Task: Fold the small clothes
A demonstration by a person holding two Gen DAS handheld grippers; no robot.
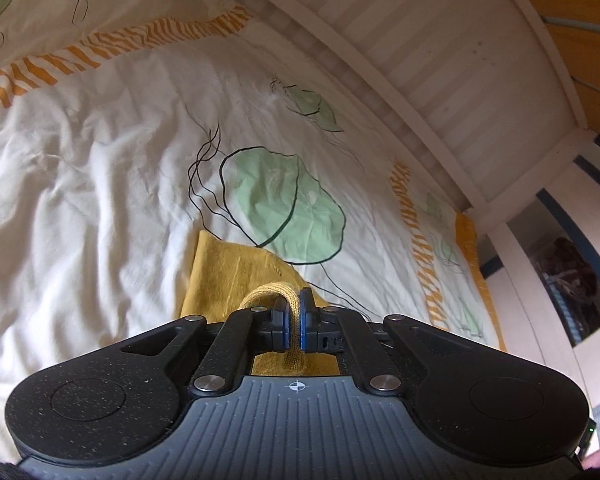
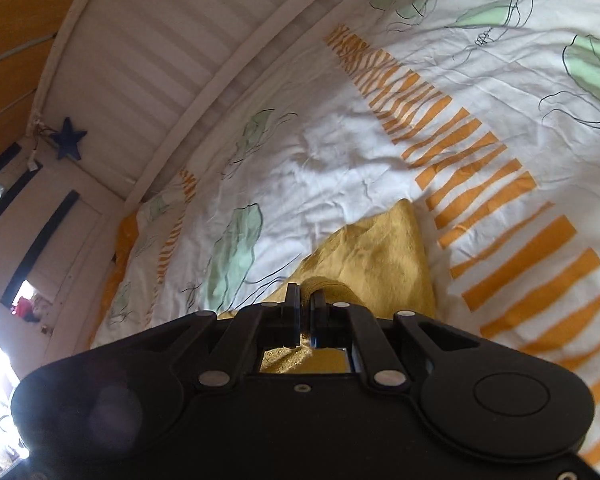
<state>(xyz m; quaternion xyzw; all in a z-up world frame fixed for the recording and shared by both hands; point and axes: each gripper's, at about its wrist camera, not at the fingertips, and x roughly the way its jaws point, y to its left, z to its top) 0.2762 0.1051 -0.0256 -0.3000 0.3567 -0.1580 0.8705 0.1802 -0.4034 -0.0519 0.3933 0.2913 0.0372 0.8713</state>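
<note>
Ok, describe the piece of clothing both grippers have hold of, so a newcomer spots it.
Find the white duvet printed with green leaves and orange stripes. On it lies the mustard-yellow garment, its ribbed edge pinched in the left gripper and right gripper: the only plain mustard cloth there.

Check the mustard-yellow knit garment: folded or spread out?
Cannot tell fully. The mustard-yellow knit garment lies partly on the bedcover, its ribbed edge pinched by the left gripper and right gripper.

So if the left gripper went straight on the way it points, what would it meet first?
The left gripper is shut on the yellow garment; straight ahead lies that garment, then probably the leaf-print duvet, though depth is unclear.
</note>
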